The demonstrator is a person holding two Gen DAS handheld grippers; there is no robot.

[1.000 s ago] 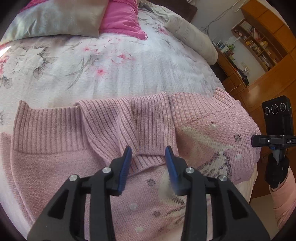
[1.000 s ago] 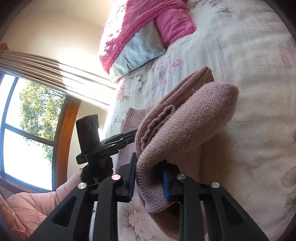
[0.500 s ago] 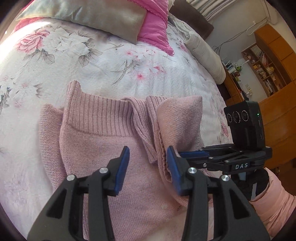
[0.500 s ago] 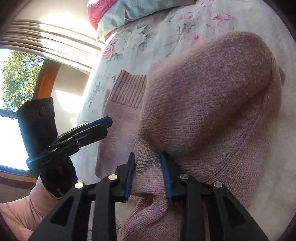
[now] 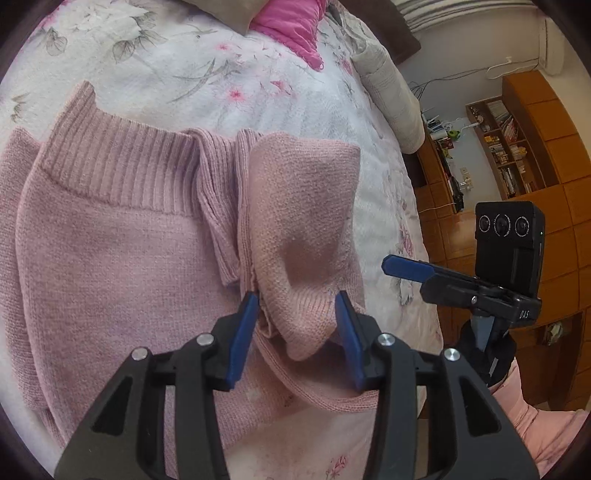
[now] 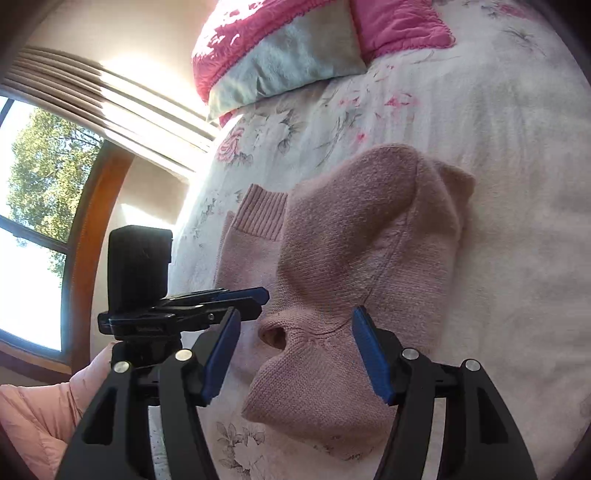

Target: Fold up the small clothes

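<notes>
Pink sweater [image 5: 122, 251] lies on the flowered bed [image 5: 177, 70], one side folded over. Left gripper [image 5: 295, 325] gapes around a raised fold without pinching it; right gripper [image 6: 295, 347] is wide apart, holding nothing. Only its view shows the window [image 6: 33, 206] — the other, bookshelves [image 5: 506, 144].

Left wrist view sat close above the pink sweater [image 5: 110, 258] on the floral bedspread [image 5: 184, 66], looking forward along the left gripper [image 5: 295, 317] toward the far pillows [image 5: 288, 33], wooden shelves [image 5: 509, 155] at far right. Right wrist view sat equally close over the sweater's [image 6: 351, 266] right side, looking along the right gripper [image 6: 295, 332] toward the pillows [image 6: 295, 55], window [image 6: 33, 221] at left. Both views shared the sweater, bedspread and pillows. Each saw the other tool: right gripper [image 5: 402, 266] at right in the left view, left gripper [image 6: 255, 295] at left in the right view.
</notes>
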